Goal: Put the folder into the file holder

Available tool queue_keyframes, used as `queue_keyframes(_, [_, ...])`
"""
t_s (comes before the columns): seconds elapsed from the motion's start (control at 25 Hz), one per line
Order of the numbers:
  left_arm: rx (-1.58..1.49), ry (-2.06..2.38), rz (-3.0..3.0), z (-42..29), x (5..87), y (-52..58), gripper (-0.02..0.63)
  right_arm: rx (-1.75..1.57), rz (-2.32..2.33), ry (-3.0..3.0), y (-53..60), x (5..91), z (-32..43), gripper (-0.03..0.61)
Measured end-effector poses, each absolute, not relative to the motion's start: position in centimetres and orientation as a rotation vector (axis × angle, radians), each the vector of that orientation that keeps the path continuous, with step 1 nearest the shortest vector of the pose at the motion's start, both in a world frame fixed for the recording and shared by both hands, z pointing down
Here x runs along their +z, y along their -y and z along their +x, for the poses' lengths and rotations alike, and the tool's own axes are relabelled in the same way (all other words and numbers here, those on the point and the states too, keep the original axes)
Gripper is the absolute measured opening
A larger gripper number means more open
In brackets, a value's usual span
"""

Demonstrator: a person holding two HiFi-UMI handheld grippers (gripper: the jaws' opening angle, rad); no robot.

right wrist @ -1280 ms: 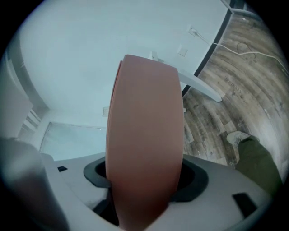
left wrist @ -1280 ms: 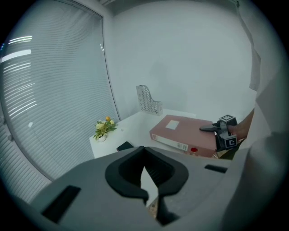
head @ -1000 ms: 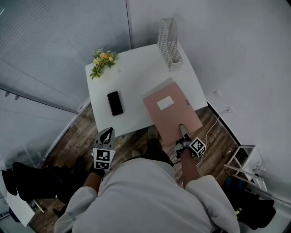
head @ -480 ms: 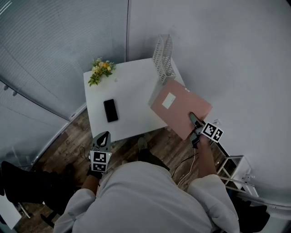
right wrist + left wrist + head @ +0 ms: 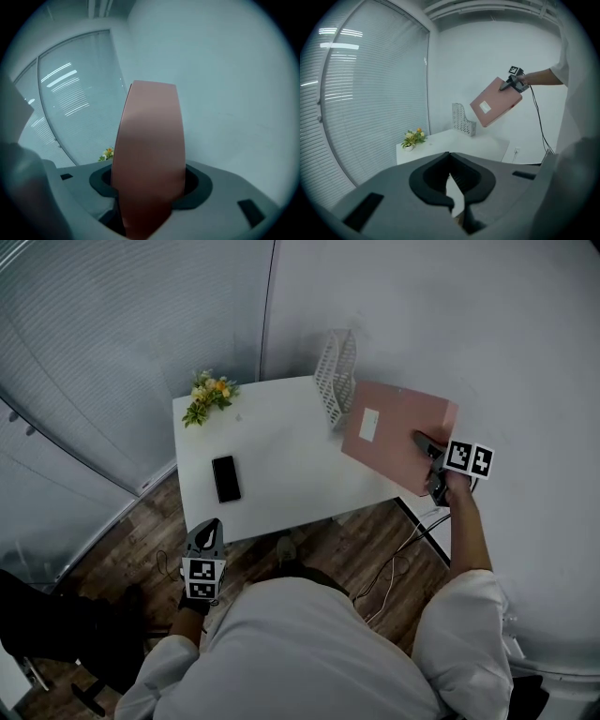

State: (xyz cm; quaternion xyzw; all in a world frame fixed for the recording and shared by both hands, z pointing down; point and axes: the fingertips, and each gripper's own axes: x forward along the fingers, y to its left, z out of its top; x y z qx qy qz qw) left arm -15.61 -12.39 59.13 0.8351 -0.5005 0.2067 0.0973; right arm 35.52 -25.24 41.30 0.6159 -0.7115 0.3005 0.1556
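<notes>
A pink folder [image 5: 389, 432] with a white label hangs in the air, tilted, just right of the white mesh file holder [image 5: 336, 371] at the table's far right corner. My right gripper [image 5: 427, 442] is shut on the folder's near right edge. In the right gripper view the folder [image 5: 150, 154] stands edge-up between the jaws and hides the holder. The left gripper view shows the folder [image 5: 494, 103] above and right of the file holder [image 5: 462, 120]. My left gripper [image 5: 208, 526] hangs low, off the table's near left, shut and holding nothing.
On the white table [image 5: 281, 465] lie a black phone [image 5: 226, 478] at the left and a small pot of flowers [image 5: 208, 395] at the far left corner. White walls and window blinds close in behind the table. Cables [image 5: 403, 559] trail over the wooden floor to the right.
The right gripper has lifted the folder off the table's near edge and carried it up and away to the right, beside the file holder. The left gripper has stayed low.
</notes>
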Motion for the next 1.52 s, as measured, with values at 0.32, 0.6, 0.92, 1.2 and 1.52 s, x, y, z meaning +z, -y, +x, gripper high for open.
queue_keyframes(0.32, [0.582, 1.492, 2.439, -14.9, 59.9, 13.1, 0.008, 0.724, 1.63, 1.927, 34.4, 35.3, 33.5, 0.288])
queue_keyframes(0.6, [0.568, 1.532, 2.354, -15.8, 61.0, 13.4, 0.008, 0.734, 1.56, 1.834, 41.2, 34.5, 32.2, 0.288])
queue_keyframes(0.92, [0.536, 1.585, 2.256, -16.8, 62.8, 14.6, 0.008, 0.754, 1.483, 1.738, 47.1, 36.4, 30.8, 0.288])
queue_keyframes(1.2, [0.522, 1.624, 2.19, -17.6, 63.8, 15.4, 0.008, 0.773, 1.398, 1.663, 50.7, 38.3, 29.8, 0.29])
queue_keyframes(1.52, [0.511, 1.675, 2.093, -18.7, 65.1, 16.5, 0.008, 0.772, 1.319, 1.586, 55.6, 39.9, 28.6, 0.293])
